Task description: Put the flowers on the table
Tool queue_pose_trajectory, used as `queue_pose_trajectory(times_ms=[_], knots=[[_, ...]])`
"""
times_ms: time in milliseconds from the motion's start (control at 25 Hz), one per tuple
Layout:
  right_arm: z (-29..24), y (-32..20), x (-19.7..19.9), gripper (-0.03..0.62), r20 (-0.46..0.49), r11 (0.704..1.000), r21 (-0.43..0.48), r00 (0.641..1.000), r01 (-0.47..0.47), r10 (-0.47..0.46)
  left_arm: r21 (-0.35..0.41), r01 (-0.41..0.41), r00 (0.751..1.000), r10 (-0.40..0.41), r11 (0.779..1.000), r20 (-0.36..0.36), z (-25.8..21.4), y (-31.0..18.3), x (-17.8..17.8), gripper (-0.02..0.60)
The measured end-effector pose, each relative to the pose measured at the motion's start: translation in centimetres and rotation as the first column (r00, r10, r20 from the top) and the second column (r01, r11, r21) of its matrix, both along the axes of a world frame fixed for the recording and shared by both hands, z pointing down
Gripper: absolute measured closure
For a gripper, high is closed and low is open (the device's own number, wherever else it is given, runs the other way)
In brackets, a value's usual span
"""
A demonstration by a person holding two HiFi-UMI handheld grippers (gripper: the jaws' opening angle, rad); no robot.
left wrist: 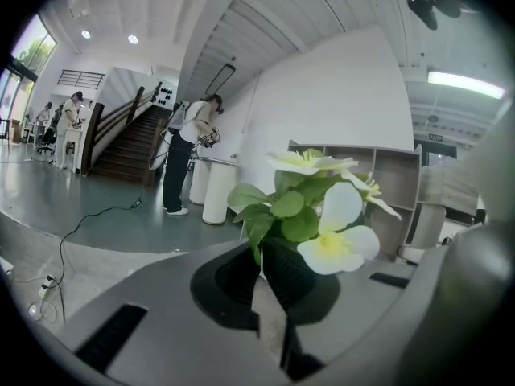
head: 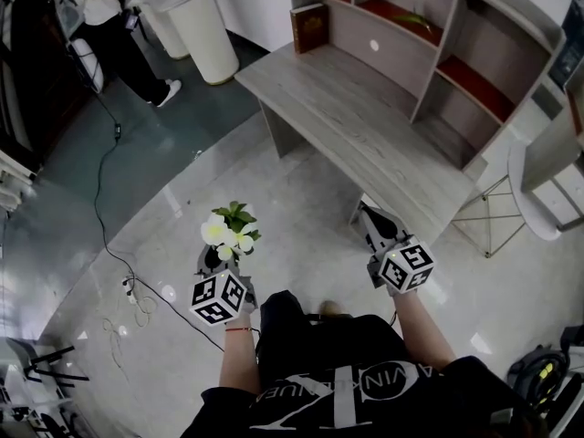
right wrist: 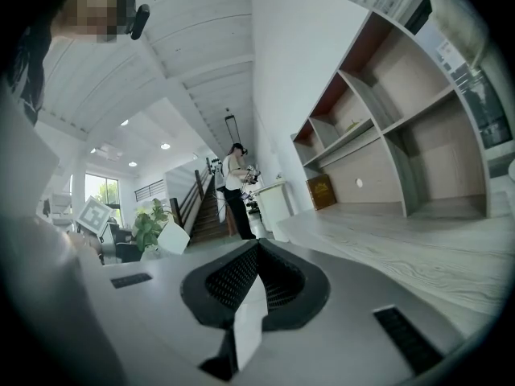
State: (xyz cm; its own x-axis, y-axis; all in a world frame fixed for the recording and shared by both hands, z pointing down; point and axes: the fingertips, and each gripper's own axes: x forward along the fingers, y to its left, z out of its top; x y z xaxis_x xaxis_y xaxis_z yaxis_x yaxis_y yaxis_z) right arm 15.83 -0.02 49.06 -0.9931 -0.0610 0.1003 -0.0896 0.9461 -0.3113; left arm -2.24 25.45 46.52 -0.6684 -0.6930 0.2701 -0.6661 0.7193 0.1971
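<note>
A small bunch of white flowers (head: 230, 231) with green leaves stands up out of my left gripper (head: 215, 261), which is shut on its stem. The left gripper view shows the blooms (left wrist: 334, 233) and leaves just above the closed jaws. My right gripper (head: 370, 219) is shut with nothing in it, held near the front edge of the grey wooden table (head: 365, 126). The table top (right wrist: 418, 248) spreads out to the right in the right gripper view. The flowers (right wrist: 149, 225) show there at the far left.
A shelf unit (head: 429, 35) stands on the table's far side, with a brown book (head: 309, 26) in it. White cylindrical bins (head: 196, 26) and a standing person (head: 114, 26) are at the back left. A black cable (head: 105, 190) runs across the floor. A white chair (head: 529, 190) is at right.
</note>
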Motion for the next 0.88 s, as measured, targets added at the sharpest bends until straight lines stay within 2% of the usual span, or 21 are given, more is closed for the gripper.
queue_pose_trajectory(times_ms=[160, 320, 880], knots=[[0.2, -0.7, -0.8, 0.585, -0.007, 1.0, 0.002, 1.0, -0.016, 0.016, 0.004, -0.017, 1.0, 0.017, 1.0, -0.016, 0.7, -1.2, -1.3, 0.571], [0.4, -2.1, -2.3, 0.585, -0.01, 0.998, 0.006, 0.998, -0.056, 0.056, -0.005, -0.07, 0.998, 0.07, 0.998, -0.007, 0.9, -3.5, -3.7, 0.571], [-0.8, -5.6, -12.9, 0.585, -0.034, 0.991, 0.01, 0.991, -0.132, 0.132, -0.005, -0.175, 0.984, 0.174, 0.985, -0.033, -0.1, -9.9, -16.2, 0.571]])
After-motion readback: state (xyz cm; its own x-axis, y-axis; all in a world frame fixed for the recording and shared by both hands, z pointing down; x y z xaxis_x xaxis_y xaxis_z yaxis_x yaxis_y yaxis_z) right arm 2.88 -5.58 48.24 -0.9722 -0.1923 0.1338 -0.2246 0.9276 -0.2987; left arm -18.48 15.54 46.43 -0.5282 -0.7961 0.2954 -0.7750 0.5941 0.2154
